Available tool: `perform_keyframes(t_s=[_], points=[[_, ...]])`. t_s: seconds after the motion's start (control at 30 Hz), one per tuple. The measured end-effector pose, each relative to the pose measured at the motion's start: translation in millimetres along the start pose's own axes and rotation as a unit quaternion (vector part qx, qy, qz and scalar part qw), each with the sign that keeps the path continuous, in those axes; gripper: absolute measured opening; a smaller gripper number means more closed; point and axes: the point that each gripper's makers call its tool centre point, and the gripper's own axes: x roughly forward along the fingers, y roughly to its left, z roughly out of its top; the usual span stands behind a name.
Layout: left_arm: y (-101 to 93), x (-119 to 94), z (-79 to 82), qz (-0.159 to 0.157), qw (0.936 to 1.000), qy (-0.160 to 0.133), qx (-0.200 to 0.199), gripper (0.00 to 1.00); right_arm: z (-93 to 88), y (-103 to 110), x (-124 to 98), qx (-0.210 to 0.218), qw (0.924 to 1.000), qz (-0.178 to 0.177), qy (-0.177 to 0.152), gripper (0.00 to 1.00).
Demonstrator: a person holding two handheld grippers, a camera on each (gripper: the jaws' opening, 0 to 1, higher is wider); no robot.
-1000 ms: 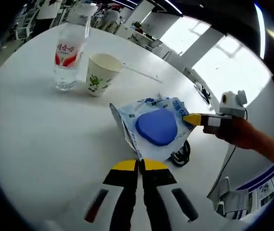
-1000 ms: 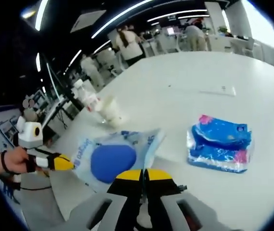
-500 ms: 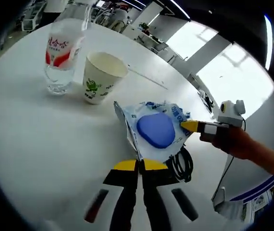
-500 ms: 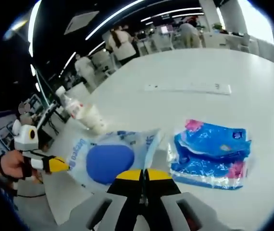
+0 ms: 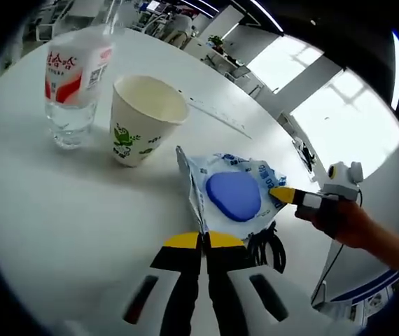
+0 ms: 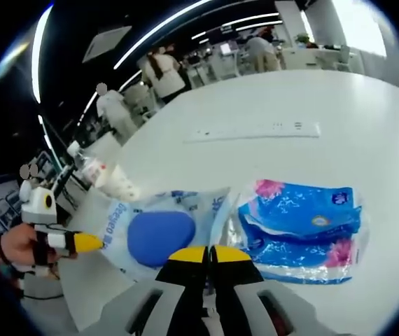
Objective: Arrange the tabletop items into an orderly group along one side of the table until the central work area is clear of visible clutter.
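Both grippers [image 5: 201, 241] [image 6: 208, 253] pinching wipes pack [image 5: 233, 196], now nearer cup [image 5: 142, 119] upper left; grouping progressing.

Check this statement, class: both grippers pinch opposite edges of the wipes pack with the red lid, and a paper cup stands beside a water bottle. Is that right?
Not quite. The lid on the wipes pack is blue, not red, as the left gripper view shows. The rest holds: the left gripper and right gripper pinch opposite edges, and the paper cup stands beside the water bottle.
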Motion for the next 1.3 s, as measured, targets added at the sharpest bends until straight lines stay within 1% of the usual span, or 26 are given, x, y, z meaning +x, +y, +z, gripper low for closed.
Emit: perform_keyframes(t_s=[0.1,0.2,0.33,0.43,0.57,0.67,0.8,0.93,1.0,1.03,1.1,1.23,1.3], points=[[-0.4,5.5,3.9,0.0,1.0,-0.002,0.001,0.0,0.1,-1.8,-2.2,0.001,1.0,-0.003,-0.002,0.0],[4.3,8.0,12.0,0.004,0.9999,-0.014,-0.007,0.0,2.8,-0.9,-2.9,-0.003,1.0,-0.004,-0.005,0.0],[10.5,7.7,17.0,0.013,0.9994,-0.025,-0.019,0.0,9.6,6.0,1.9,-0.011,0.9999,-0.001,-0.01,0.0],[18.5,8.5,24.8,0.02,0.9988,-0.036,-0.028,0.0,12.0,8.7,8.2,-0.018,0.9998,0.0,-0.01,0.0],[22.1,12.5,25.1,0.028,0.9979,-0.04,-0.042,0.0,12.1,7.5,16.3,-0.014,0.9999,-0.002,-0.006,0.0],[24.3,14.9,26.8,0.027,0.9974,-0.045,-0.05,0.0,9.3,2.5,20.6,-0.006,0.9999,-0.011,0.001,0.0],[26.4,17.7,29.4,0.027,0.9964,-0.051,-0.063,0.0,9.9,-0.5,22.7,0.011,0.9998,-0.017,-0.003,0.0],[28.9,20.5,32.2,0.03,0.995,-0.057,-0.076,0.0,10.4,-1.8,27.2,0.008,0.9997,-0.023,-0.001,0.0],[30.4,21.1,37.4,0.028,0.9924,-0.071,-0.096,0.0,11.5,-3.2,29.1,0.011,0.9997,-0.023,-0.001,0.0],[31.8,21.0,40.3,0.025,0.9899,-0.083,-0.112,0.0,13.8,-1.8,29.4,0.017,0.9996,-0.021,-0.009,0.0],[35.1,21.2,39.8,0.027,0.9876,-0.086,-0.128,0.0,14.8,-1.6,30.2,0.025,0.9994,-0.02,-0.012,0.01],[34.8,23.3,39.6,0.026,0.9871,-0.088,-0.131,0.0,13.9,-3.8,32.8,0.023,0.9993,-0.027,-0.011,0.0],[34.5,24.0,42.2,0.023,0.9855,-0.095,-0.138,0.0,14.1,-5.1,33.4,0.025,0.9992,-0.028,-0.013,0.0]])
